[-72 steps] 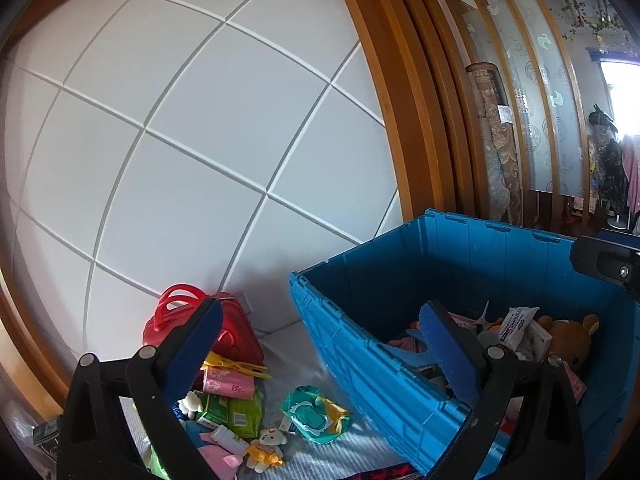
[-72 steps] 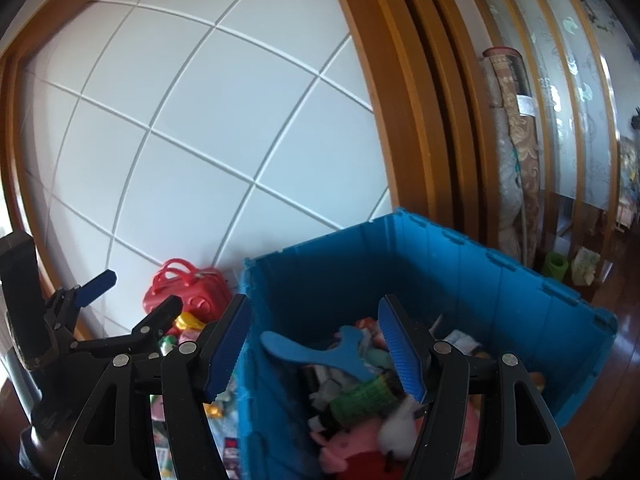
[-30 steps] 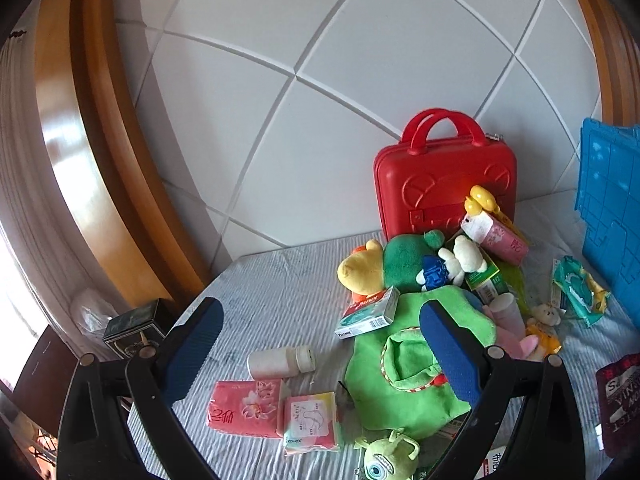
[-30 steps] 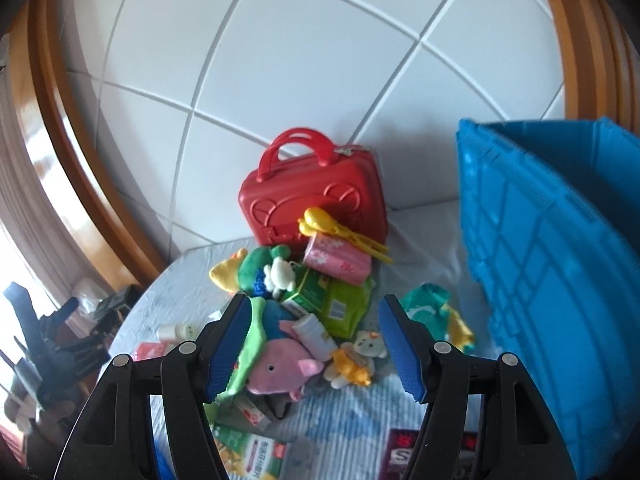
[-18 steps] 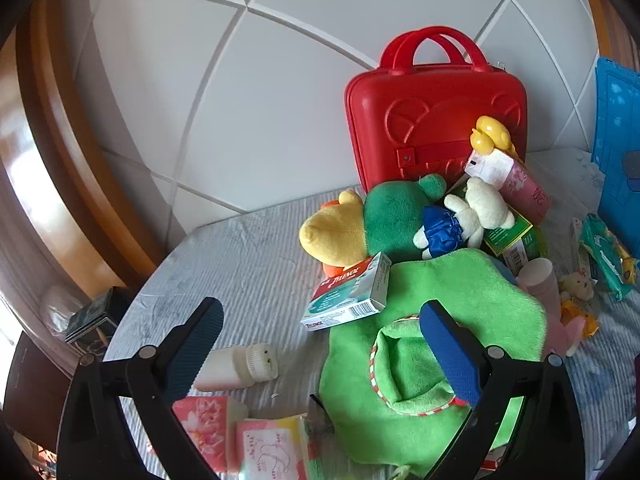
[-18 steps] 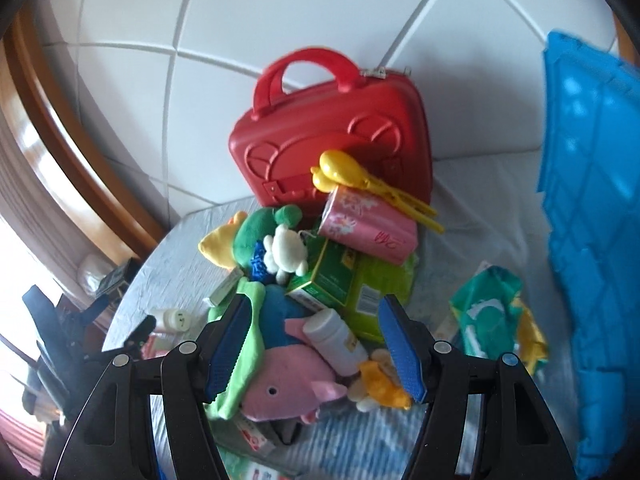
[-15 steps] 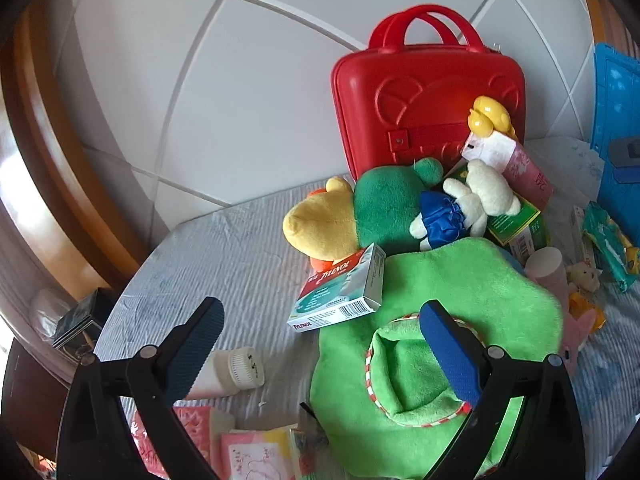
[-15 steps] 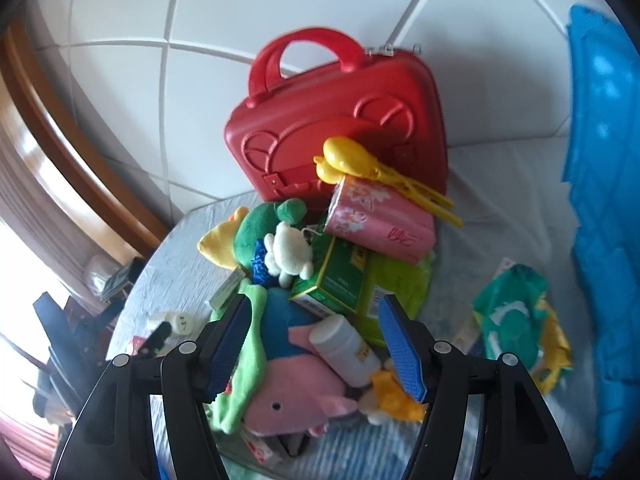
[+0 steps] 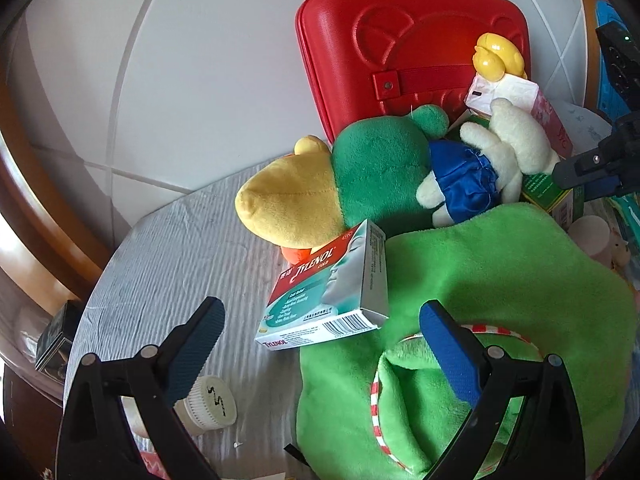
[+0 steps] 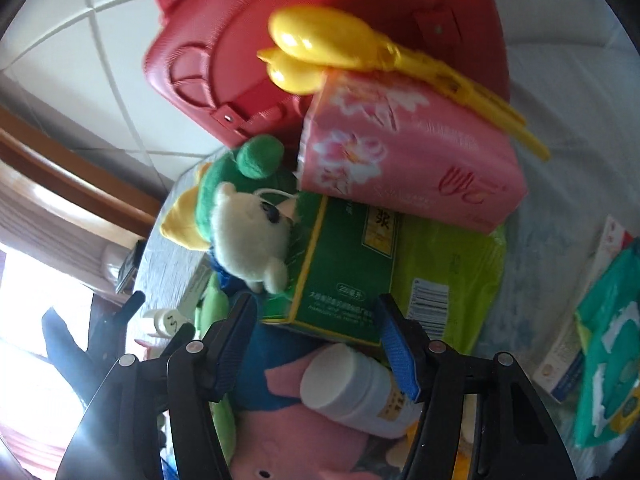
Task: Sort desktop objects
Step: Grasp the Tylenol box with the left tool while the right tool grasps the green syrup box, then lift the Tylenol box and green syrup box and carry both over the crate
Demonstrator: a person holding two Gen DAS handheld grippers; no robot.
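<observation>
A pile of objects lies on a grey cloth in front of a red case [image 9: 412, 40]. In the left wrist view my left gripper [image 9: 320, 344] is open, its jaws to either side of a Tylenol box [image 9: 332, 292] that leans on a green plush [image 9: 500, 304]. In the right wrist view my right gripper [image 10: 316, 344] is open, close below a dark green carton [image 10: 344, 264]. A pink tissue pack [image 10: 408, 152] and a yellow clip [image 10: 360, 52] lie above it. A white bottle [image 10: 356, 392] lies between the fingers.
A yellow-and-green plush [image 9: 340, 192] and a small white bear in blue [image 9: 488, 160] lie behind the Tylenol box. A white bottle [image 9: 208, 408] lies at the left finger. A teal wipes pack [image 10: 612, 360] lies to the right. A lime pack [image 10: 448, 280] sits under the carton.
Both grippers have swung from the blue bin to the pile and moved in close. The left now brackets the Tylenol box, the right nears the green carton.
</observation>
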